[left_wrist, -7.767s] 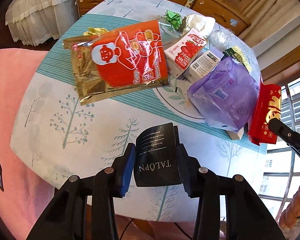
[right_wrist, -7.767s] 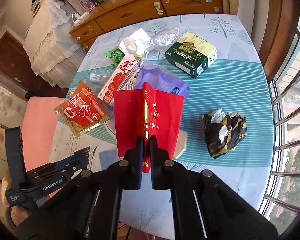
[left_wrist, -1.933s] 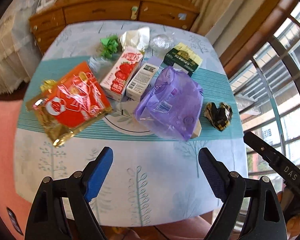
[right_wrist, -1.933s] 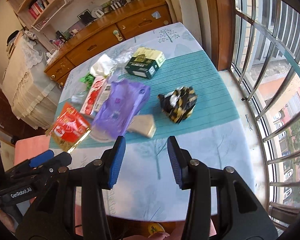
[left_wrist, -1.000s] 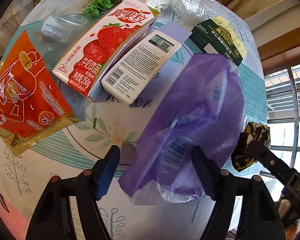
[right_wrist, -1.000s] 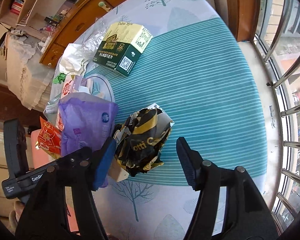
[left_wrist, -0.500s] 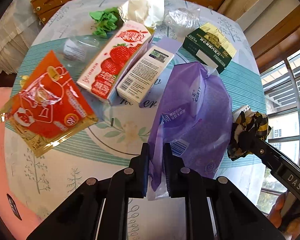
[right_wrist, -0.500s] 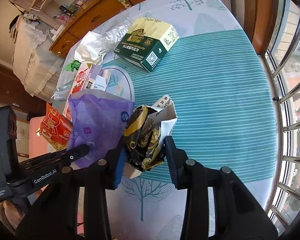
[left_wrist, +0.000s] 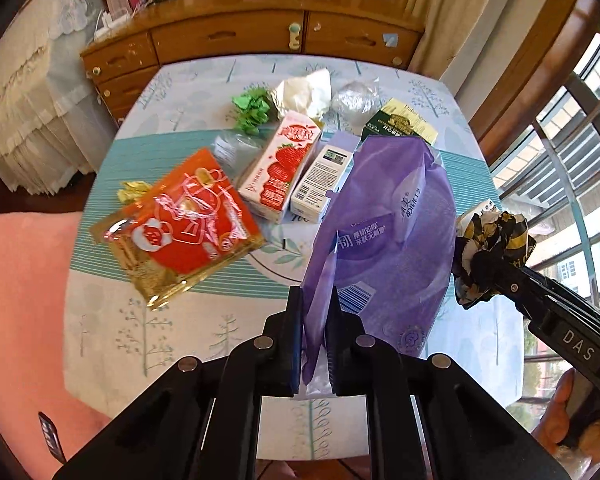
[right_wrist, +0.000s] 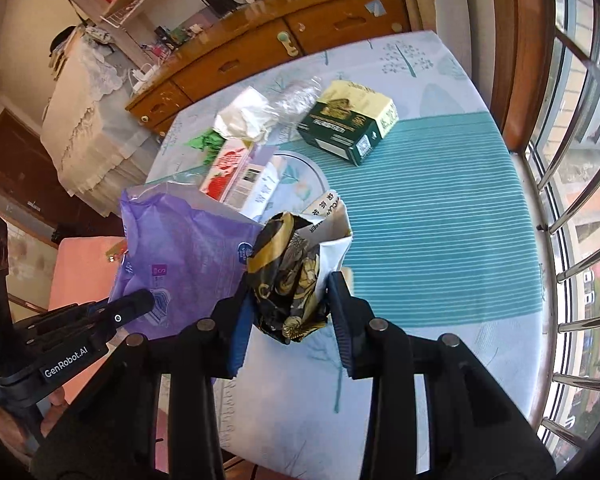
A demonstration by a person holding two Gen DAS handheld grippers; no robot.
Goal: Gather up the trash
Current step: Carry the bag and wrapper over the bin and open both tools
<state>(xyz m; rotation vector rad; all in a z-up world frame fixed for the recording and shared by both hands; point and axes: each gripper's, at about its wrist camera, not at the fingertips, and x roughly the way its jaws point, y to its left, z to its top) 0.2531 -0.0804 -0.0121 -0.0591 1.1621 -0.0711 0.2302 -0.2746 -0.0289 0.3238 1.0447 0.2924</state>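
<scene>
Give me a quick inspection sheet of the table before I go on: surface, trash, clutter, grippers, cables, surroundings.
Surface: table under a tree-print cloth with a teal striped band.
Job's things: purple plastic bag and crumpled black-and-gold wrapper, both held. On the table: red snack pouch, strawberry drink carton, white box, green box, green scrap, white crumpled paper, clear film.
Clutter: nothing seen beyond the trash.
Grippers: left gripper shut on the bag's edge; right gripper clamped on the wrapper.
Cables: nothing seen on the table.
Surroundings: wooden sideboard, barred window, pink seat.
</scene>
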